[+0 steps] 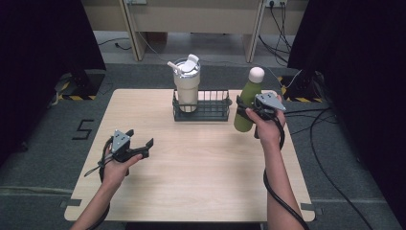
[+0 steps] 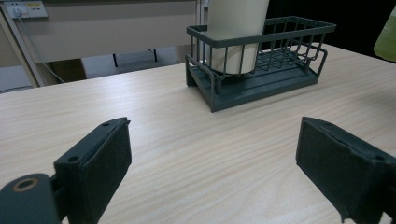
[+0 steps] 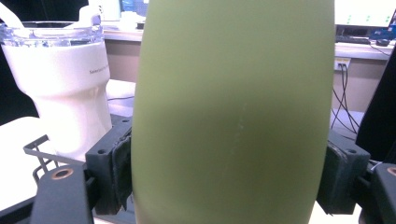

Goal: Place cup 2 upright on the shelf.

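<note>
A green bottle [image 1: 246, 105] with a cream cap is held upright just right of the dark wire basket [image 1: 210, 114]. My right gripper [image 1: 246, 107] is shut on the bottle's body; in the right gripper view both pads press the green bottle [image 3: 233, 107]. A cream tumbler [image 1: 186, 82] with a clear lid and straw stands in the basket's left half, and the tumbler [image 3: 70, 88] appears left of the bottle. My left gripper [image 1: 146, 146] rests low over the table's front left, jaws wide apart. Its pads [image 2: 105, 163] have nothing between them, facing the basket [image 2: 261, 79].
The wooden table [image 1: 201, 177] has bare surface in front of the basket. Cables [image 1: 325, 139] trail on the floor to the right. Dark curtains stand at both sides, and a desk frame [image 1: 191, 24] is beyond the table.
</note>
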### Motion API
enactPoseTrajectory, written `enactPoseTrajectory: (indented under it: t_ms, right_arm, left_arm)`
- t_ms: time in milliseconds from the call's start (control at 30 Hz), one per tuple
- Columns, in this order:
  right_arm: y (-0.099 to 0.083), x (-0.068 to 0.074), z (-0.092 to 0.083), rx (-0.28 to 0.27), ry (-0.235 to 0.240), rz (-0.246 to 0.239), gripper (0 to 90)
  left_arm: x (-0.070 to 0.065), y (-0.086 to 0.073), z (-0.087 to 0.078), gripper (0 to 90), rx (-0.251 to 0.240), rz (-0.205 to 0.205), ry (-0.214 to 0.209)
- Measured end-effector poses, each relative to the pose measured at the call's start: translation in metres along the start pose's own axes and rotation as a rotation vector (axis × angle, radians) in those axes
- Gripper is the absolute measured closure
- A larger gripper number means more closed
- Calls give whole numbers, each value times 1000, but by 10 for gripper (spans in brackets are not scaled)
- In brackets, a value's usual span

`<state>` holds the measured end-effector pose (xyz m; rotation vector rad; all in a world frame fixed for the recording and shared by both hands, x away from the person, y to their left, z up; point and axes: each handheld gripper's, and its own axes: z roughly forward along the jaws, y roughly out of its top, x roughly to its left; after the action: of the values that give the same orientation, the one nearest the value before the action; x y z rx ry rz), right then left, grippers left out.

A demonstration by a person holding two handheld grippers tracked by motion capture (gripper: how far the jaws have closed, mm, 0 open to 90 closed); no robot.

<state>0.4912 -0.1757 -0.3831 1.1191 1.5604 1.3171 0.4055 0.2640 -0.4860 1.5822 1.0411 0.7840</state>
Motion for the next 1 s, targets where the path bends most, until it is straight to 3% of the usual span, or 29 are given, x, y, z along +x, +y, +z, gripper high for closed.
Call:
enactPoseTrajectory:
  t_ms: [1000]
  right_arm:
    - [25,14,21,-25,25,1,222]
  left_arm:
    - [2,-1,0,104,-4,-8,2]
